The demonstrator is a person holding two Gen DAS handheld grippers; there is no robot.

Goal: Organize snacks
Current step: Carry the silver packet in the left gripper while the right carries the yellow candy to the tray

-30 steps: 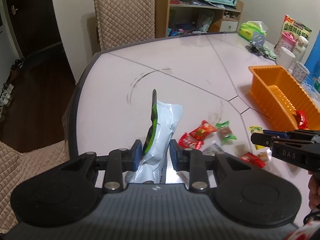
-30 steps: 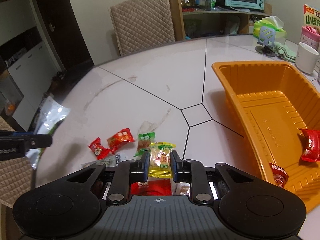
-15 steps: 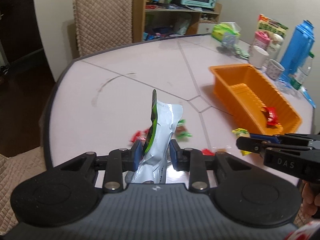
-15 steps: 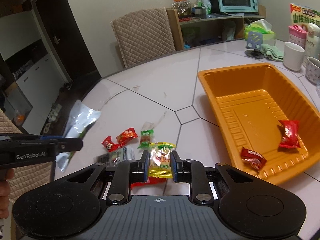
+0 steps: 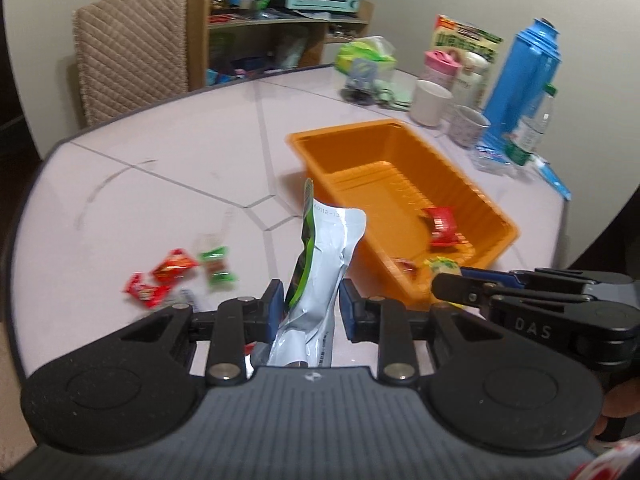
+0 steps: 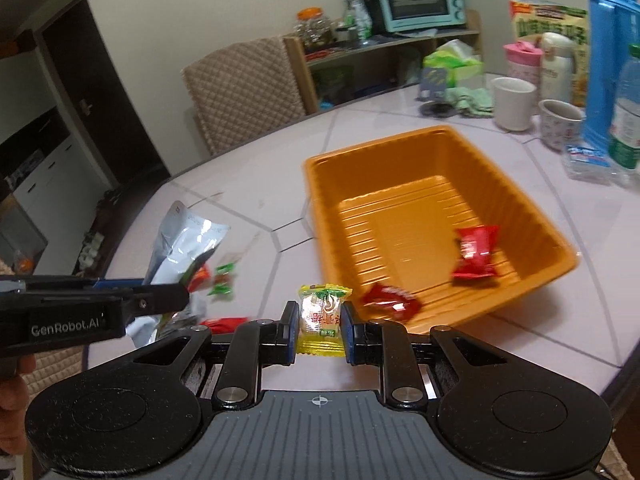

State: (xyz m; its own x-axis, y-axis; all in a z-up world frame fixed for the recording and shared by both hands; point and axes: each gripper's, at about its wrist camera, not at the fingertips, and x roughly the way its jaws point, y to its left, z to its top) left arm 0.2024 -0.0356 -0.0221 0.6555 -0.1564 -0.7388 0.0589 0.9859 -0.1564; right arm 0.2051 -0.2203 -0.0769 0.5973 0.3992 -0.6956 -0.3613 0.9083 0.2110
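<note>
My left gripper (image 5: 308,304) is shut on a silver and green snack pouch (image 5: 320,264) that stands upright between its pads, above the table left of the orange tray (image 5: 400,184). My right gripper (image 6: 320,326) is shut on a yellow candy (image 6: 322,312), held at the tray's near left corner (image 6: 320,208). The tray holds two red candies (image 6: 476,252) (image 6: 390,302). Loose red candies (image 5: 160,280) and a green one (image 5: 218,268) lie on the table to the left. The right gripper (image 5: 452,286) also shows in the left wrist view, the left gripper (image 6: 176,296) in the right.
Cups (image 6: 514,102), a blue thermos (image 6: 608,64), a water bottle (image 6: 626,120), a snack box and a green cloth stand at the table's far right. A quilted chair (image 6: 244,92) and a shelf with a teal oven (image 6: 418,0) lie beyond the table. The table edge runs close below both grippers.
Both grippers have swung right toward the orange tray, carrying the pouch and the yellow candy. The tray now sits closer and more central in both views.
</note>
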